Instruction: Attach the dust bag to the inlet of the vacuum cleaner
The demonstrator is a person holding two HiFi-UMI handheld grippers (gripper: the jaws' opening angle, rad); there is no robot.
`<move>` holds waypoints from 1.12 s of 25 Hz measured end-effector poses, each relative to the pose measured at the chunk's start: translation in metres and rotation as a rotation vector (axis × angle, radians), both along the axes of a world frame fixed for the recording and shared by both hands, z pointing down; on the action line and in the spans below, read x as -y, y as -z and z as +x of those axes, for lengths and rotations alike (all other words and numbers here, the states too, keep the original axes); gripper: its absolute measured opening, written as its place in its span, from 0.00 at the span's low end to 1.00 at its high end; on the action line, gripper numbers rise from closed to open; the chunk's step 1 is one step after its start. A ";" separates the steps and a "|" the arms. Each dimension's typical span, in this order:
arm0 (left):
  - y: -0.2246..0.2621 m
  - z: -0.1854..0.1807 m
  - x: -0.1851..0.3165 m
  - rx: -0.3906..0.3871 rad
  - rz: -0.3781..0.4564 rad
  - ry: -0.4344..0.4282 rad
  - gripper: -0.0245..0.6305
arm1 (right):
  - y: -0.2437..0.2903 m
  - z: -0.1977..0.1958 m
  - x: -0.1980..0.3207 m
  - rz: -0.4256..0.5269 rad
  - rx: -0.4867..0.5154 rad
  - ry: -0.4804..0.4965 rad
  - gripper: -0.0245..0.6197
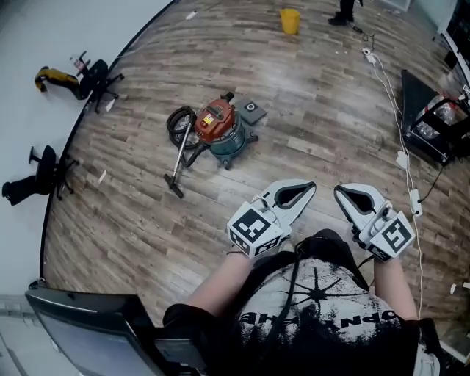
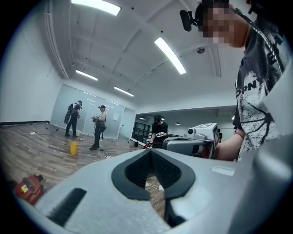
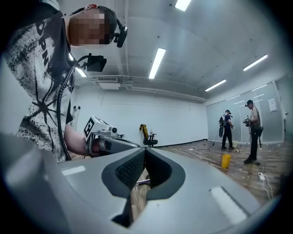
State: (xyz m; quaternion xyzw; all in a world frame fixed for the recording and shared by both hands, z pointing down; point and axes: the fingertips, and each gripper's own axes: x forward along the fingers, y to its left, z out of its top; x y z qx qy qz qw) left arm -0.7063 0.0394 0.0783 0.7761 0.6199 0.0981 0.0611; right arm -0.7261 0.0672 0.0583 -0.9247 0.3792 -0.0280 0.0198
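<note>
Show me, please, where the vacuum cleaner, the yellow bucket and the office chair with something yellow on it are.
vacuum cleaner (image 1: 217,126): head view, on its red top.
yellow bucket (image 1: 290,20): head view, on its side wall.
office chair (image 1: 98,75): head view, on its black upper part.

Left claw (image 2: 151,154) jaws pressed together, nothing between them. Right claw (image 2: 192,142) just beyond, on a forearm (image 2: 229,147). Printed T-shirt (image 2: 258,91) fills the right. Red vacuum cleaner (image 2: 29,187) near left on wood floor (image 2: 41,155). Yellow bucket (image 2: 73,148) farther off. Far: two people (image 2: 99,125) by glass wall (image 2: 59,107), third person (image 2: 159,128) right of them.
</note>
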 end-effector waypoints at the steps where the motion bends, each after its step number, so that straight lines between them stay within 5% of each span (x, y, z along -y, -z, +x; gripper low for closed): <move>1: 0.001 0.011 -0.002 0.004 -0.009 0.009 0.04 | -0.002 0.008 -0.003 -0.006 0.002 0.003 0.05; 10: -0.028 0.107 -0.044 0.043 0.012 0.093 0.04 | -0.016 0.110 -0.036 0.015 0.009 0.112 0.05; 19: -0.017 0.233 -0.123 0.020 0.050 0.192 0.04 | -0.008 0.238 -0.125 0.011 -0.029 0.234 0.05; 28: -0.013 0.309 -0.204 -0.010 0.115 0.164 0.04 | -0.001 0.319 -0.202 0.050 -0.044 0.255 0.05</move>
